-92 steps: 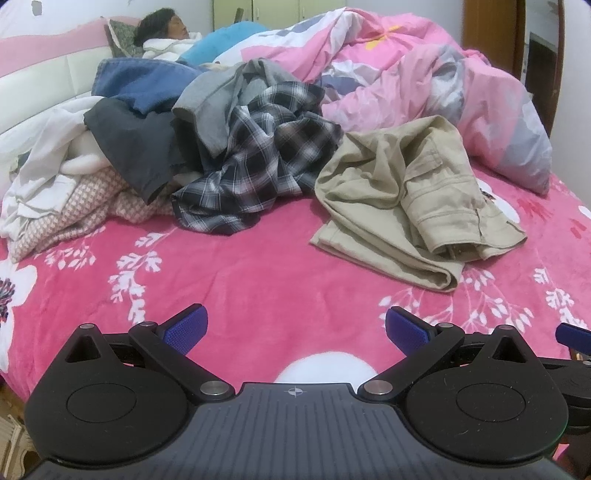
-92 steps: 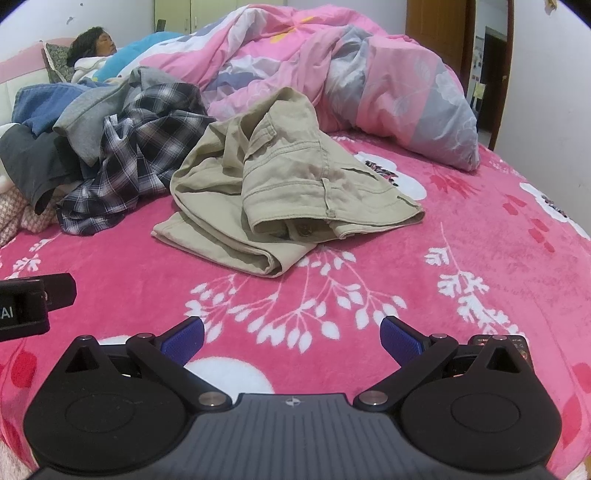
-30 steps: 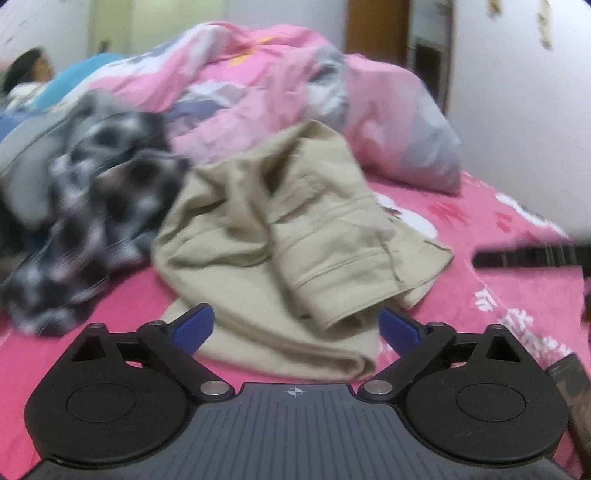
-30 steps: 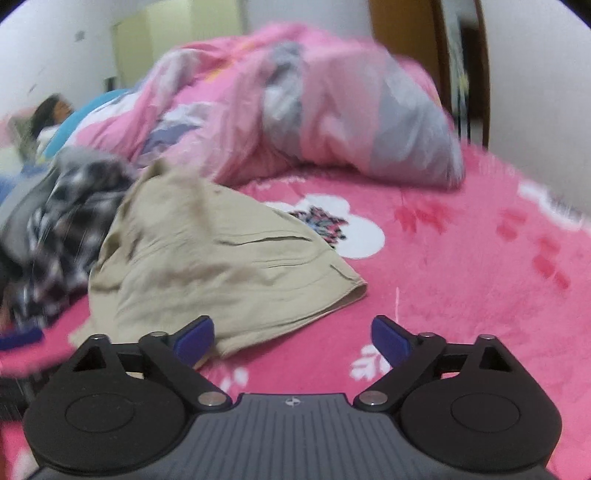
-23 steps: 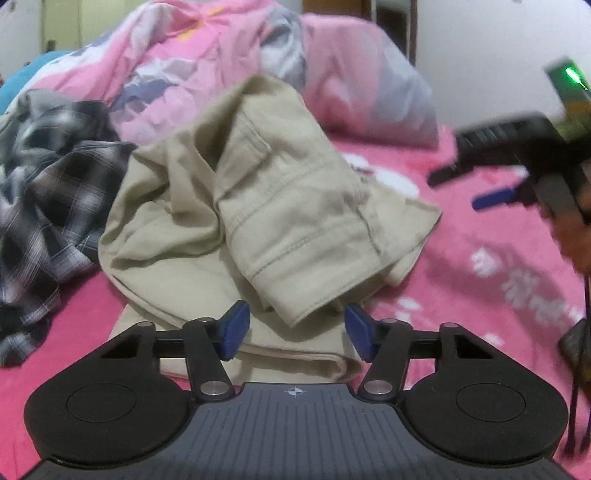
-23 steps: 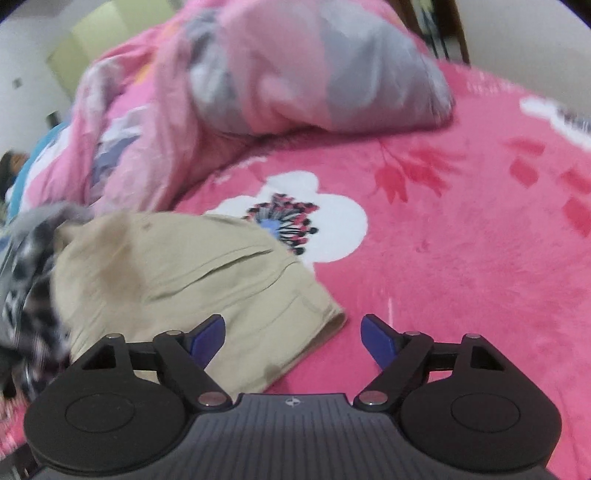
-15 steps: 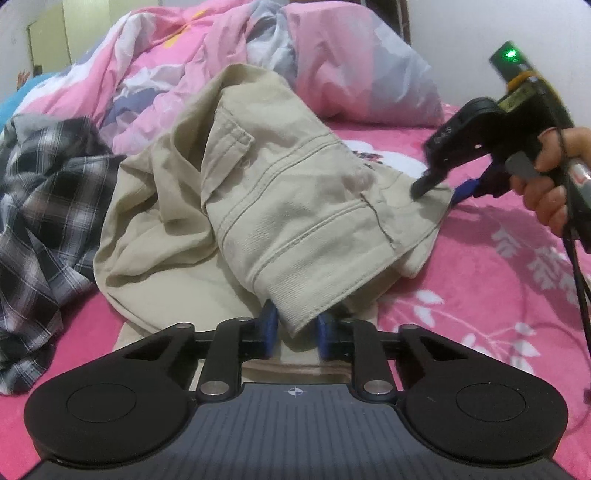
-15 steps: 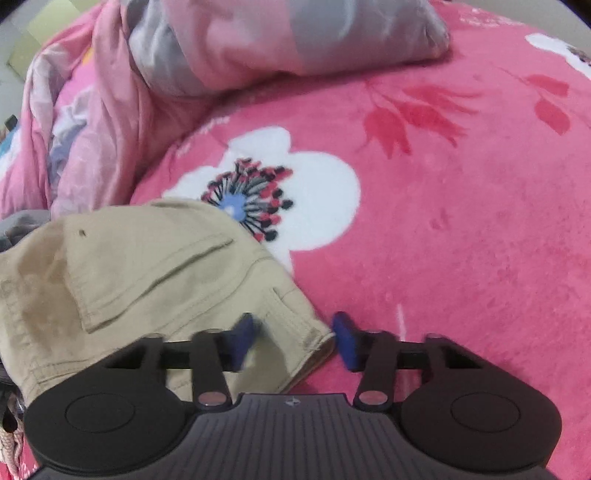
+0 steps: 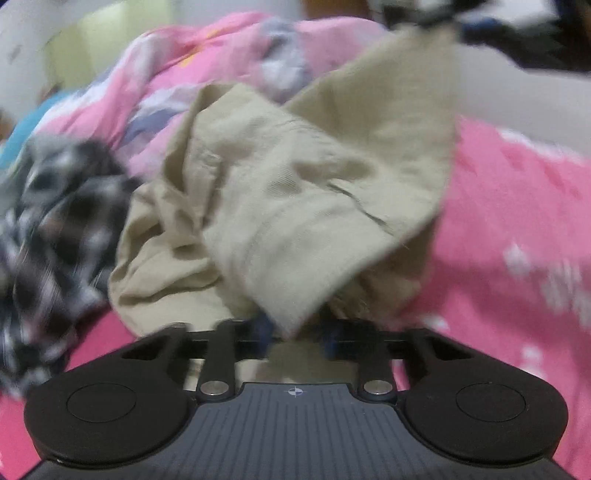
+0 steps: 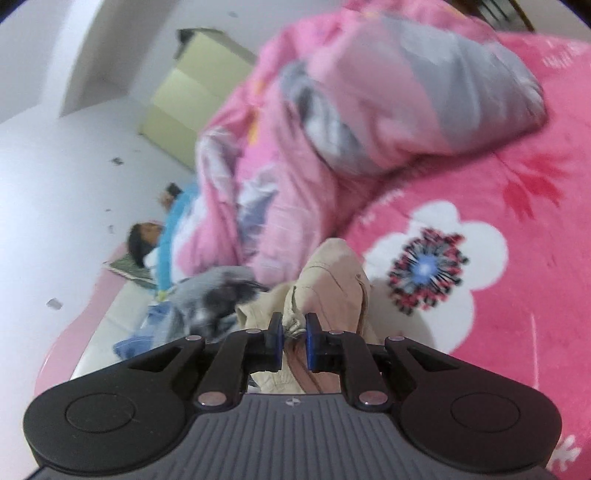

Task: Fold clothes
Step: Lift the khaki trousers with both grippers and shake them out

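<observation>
Khaki trousers point(image 9: 295, 206) lie crumpled on the pink flowered bed point(image 9: 517, 229). My left gripper point(image 9: 295, 332) is shut on a lower edge of the khaki trousers. My right gripper point(image 10: 293, 334) is shut on another edge of the khaki trousers point(image 10: 332, 280) and holds it lifted; the cloth hangs down from its blue pads. In the left wrist view the right gripper point(image 9: 461, 22) shows blurred at the top right, pulling a corner of the cloth up.
A plaid shirt point(image 9: 55, 221) and other clothes lie piled to the left. A pink and grey quilt point(image 10: 369, 110) is heaped at the back. A person point(image 10: 144, 243) lies at the bed's head. Pale cupboard point(image 10: 192, 96) by the wall.
Both grippers moved in on the khaki trousers and shut on their edges. The right gripper has lifted its corner up, unfolding the cloth.
</observation>
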{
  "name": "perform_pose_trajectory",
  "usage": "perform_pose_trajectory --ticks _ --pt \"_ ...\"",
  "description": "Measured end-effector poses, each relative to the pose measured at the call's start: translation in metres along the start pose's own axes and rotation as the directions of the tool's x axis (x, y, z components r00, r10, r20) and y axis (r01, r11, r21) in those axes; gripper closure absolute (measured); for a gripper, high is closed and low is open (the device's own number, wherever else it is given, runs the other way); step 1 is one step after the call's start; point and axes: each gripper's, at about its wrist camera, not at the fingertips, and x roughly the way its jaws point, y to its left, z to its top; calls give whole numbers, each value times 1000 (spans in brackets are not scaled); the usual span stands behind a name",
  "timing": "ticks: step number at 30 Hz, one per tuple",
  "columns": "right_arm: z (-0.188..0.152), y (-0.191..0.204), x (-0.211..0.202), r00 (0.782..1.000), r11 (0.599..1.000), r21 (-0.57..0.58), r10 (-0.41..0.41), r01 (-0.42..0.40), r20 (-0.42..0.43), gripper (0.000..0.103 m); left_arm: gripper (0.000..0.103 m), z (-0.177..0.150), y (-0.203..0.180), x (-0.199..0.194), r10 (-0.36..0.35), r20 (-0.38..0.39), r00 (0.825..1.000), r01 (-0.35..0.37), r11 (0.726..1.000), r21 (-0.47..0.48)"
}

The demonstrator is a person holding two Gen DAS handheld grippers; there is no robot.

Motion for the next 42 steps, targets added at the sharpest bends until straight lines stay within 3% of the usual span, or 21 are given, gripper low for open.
perform_pose_trajectory --ticks 5,9,11,14,18,25,27,28,30,32,34,39,42 --pt "0 22 -28 998 999 -36 38 -36 51 90 102 18 27 -49 15 106 994 -6 996 -90" --pt "0 45 -64 991 994 -78 87 -79 106 90 102 32 56 -112 -61 191 980 100 974 -205" --pt "-4 64 -88 983 987 -128 118 -100 140 90 102 38 61 -148 -73 264 962 129 971 -201" --pt "-9 99 -127 966 968 -203 183 -145 184 90 102 45 58 -206 -104 371 923 166 976 -138" --pt "-19 146 -184 929 931 -307 279 -199 244 90 102 55 67 -267 -166 462 871 244 963 -115" --pt "-46 215 -287 828 839 -466 456 -280 325 90 102 60 92 -362 -280 614 738 407 910 -74" --pt "-60 229 -303 805 812 -514 488 -277 336 90 102 54 97 -376 -308 628 715 446 892 -69" --pt "-67 235 -311 795 798 -537 503 -274 341 90 102 49 99 -378 -318 622 715 464 882 -82" --pt "-79 242 -311 796 787 -558 505 -264 335 90 102 38 105 -377 -330 602 727 489 864 -117" --pt "-89 243 -302 808 786 -559 496 -264 316 90 102 20 112 -366 -312 572 759 478 863 -162" --pt "-100 238 -281 832 795 -537 481 -282 275 90 102 -1 118 -353 -290 537 792 458 864 -209" --pt "-133 229 -204 915 838 -477 375 -264 152 90 102 -64 149 -309 -210 418 884 386 831 -399" --pt "-147 241 -138 946 849 -454 322 -272 35 90 102 -94 186 -291 -144 373 916 339 777 -531"
